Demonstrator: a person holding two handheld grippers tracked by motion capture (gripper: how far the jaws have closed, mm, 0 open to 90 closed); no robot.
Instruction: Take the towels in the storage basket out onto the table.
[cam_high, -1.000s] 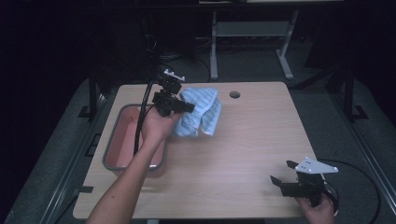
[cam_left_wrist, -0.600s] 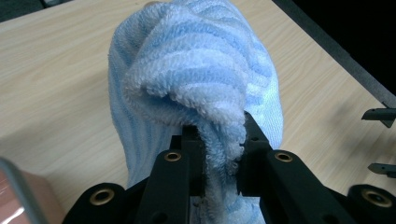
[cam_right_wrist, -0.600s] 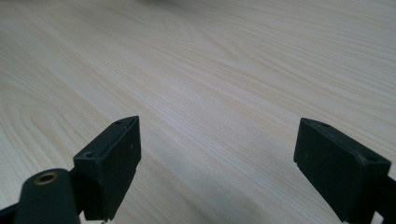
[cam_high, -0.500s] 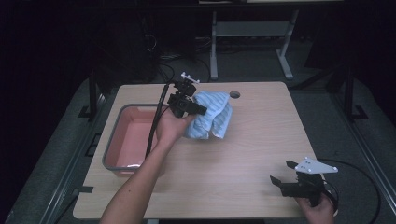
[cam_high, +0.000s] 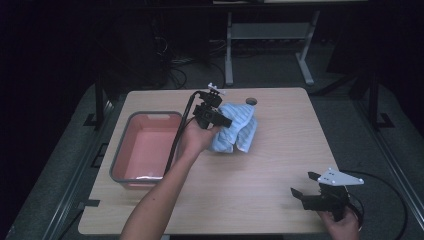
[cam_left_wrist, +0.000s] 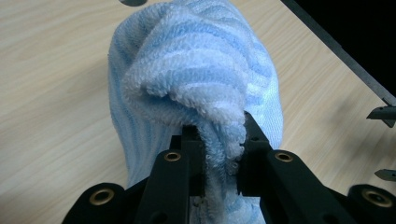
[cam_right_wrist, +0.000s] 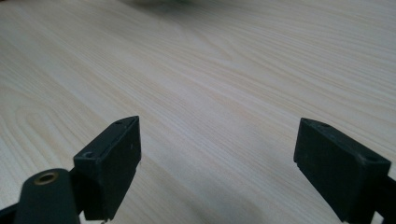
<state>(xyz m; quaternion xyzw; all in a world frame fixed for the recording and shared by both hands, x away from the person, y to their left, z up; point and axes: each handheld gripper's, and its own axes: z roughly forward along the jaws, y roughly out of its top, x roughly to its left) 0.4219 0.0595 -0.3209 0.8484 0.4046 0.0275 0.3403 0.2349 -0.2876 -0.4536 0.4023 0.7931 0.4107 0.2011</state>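
High view: one blue-and-white striped towel (cam_high: 235, 131) near table centre, a little toward 12 o'clock, bunched with folds hanging down to the wooden table (cam_high: 280, 165). Its long axis looks to run roughly 11 to 5 o'clock, though the bunching makes that uncertain.

Left gripper (cam_high: 218, 119) sits at the towel's 9 o'clock edge, jaws pressed together on a pinch of cloth. In the left gripper view the towel (cam_left_wrist: 196, 84) rises straight ahead of the jaws, a twisted fold of terry clamped between them; the bulk lies beyond the tips, away from the hand.

One pink tub (cam_high: 125, 150) with a grey rim stands at 9 o'clock of the towel, just beside the left forearm, nothing visible inside. One round hole (cam_high: 251, 101) in the tabletop at 12 o'clock of the towel.

Right gripper (cam_high: 306, 196) rests at the 5 o'clock corner of the table, well apart from the towel, jaws spread wide on nothing; the right gripper view shows bare wood between them (cam_right_wrist: 219, 154).

Judgement: the left hand owns the cloth. The tub lies at 9 o'clock, close to the towel.

Count: towel one, tub one, grippers two.
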